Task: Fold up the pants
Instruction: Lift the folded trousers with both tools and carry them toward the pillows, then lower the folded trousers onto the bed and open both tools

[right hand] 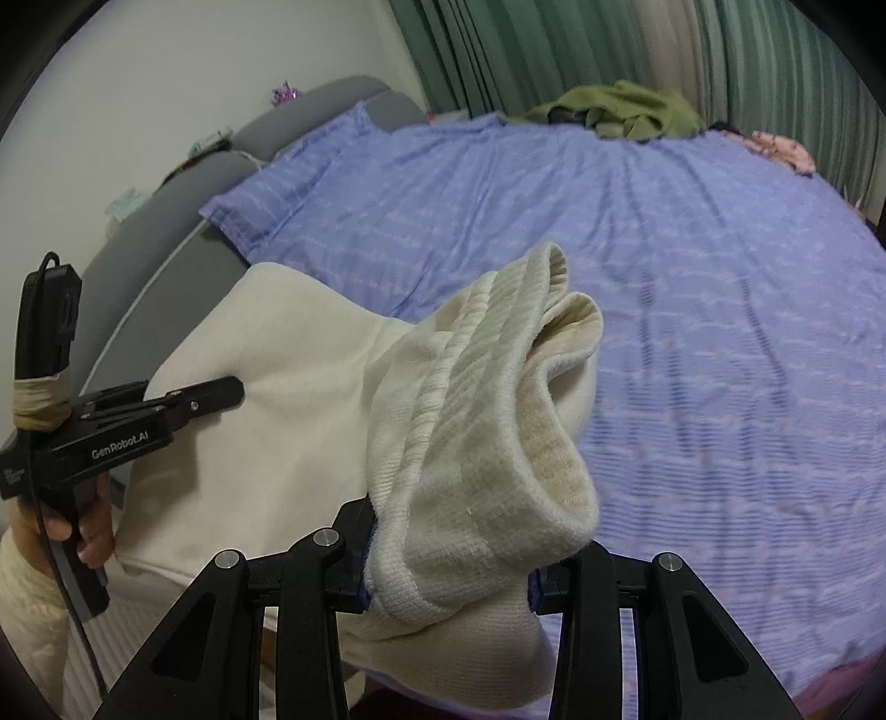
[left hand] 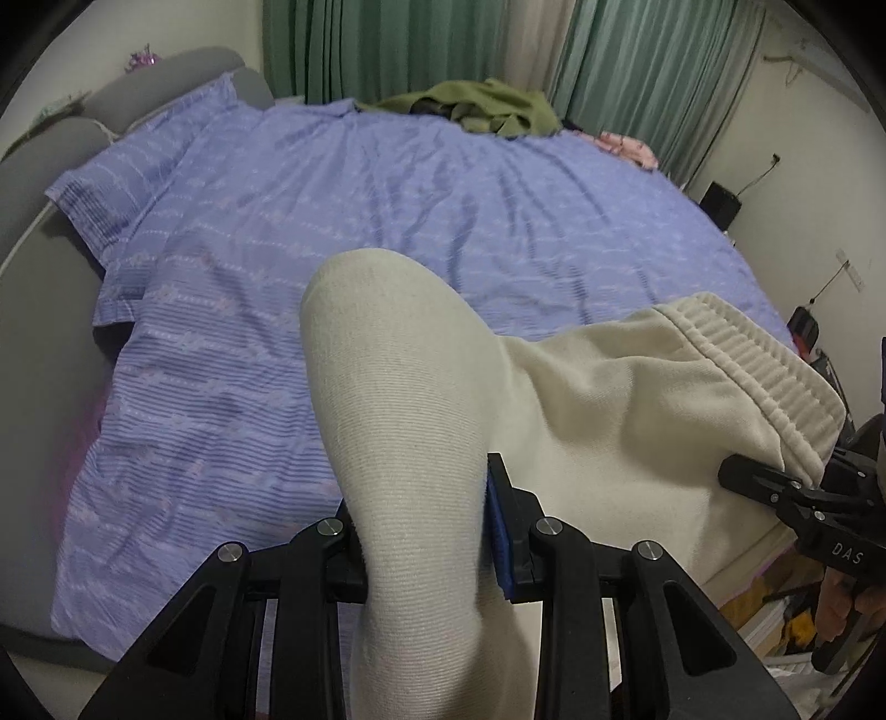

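Observation:
Cream pants (left hand: 598, 421) hang stretched between both grippers above the purple striped bed (left hand: 343, 210). My left gripper (left hand: 426, 531) is shut on a bunched fold of the pants fabric that sticks up in front of the camera. My right gripper (right hand: 448, 559) is shut on the ribbed elastic waistband (right hand: 487, 399), which folds over its fingers. The right gripper shows at the right edge of the left wrist view (left hand: 775, 487), and the left gripper shows at the left of the right wrist view (right hand: 183, 410). The lower legs of the pants are hidden below.
An olive green garment (left hand: 476, 105) lies at the far edge of the bed, with a pink cloth (left hand: 626, 147) beside it. A grey padded headboard (right hand: 166, 232) runs along the left. Green curtains (right hand: 554, 50) hang behind. Clutter sits on the floor at the right (left hand: 797, 626).

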A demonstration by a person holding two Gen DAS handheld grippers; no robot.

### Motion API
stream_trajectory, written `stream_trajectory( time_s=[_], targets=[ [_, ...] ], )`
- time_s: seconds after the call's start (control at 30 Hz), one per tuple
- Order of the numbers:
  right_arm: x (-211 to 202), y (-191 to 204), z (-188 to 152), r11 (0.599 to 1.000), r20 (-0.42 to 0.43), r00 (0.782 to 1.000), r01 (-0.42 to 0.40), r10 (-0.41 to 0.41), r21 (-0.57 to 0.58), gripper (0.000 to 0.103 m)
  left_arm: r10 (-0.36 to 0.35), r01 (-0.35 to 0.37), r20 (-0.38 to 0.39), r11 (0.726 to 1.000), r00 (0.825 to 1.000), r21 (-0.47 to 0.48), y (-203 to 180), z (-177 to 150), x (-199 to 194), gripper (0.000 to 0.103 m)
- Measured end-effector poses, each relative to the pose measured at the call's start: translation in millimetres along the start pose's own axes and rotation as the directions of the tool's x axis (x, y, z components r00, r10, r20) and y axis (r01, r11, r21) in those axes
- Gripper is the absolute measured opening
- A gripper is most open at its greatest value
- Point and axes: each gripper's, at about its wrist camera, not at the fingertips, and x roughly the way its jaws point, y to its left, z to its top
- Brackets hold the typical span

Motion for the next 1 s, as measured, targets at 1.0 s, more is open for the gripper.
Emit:
stream_trajectory(
  time_s=[1.0],
  targets=[
    [232.5, -19.3, 18.4, 0.974, -0.325, 0.933, 0.197, -0.153, 0.108, 0.063, 0.129, -0.105, -0.246, 0.989, 0.961, 0.108, 131.9, 31.3, 216.0, 0.044]
  ],
)
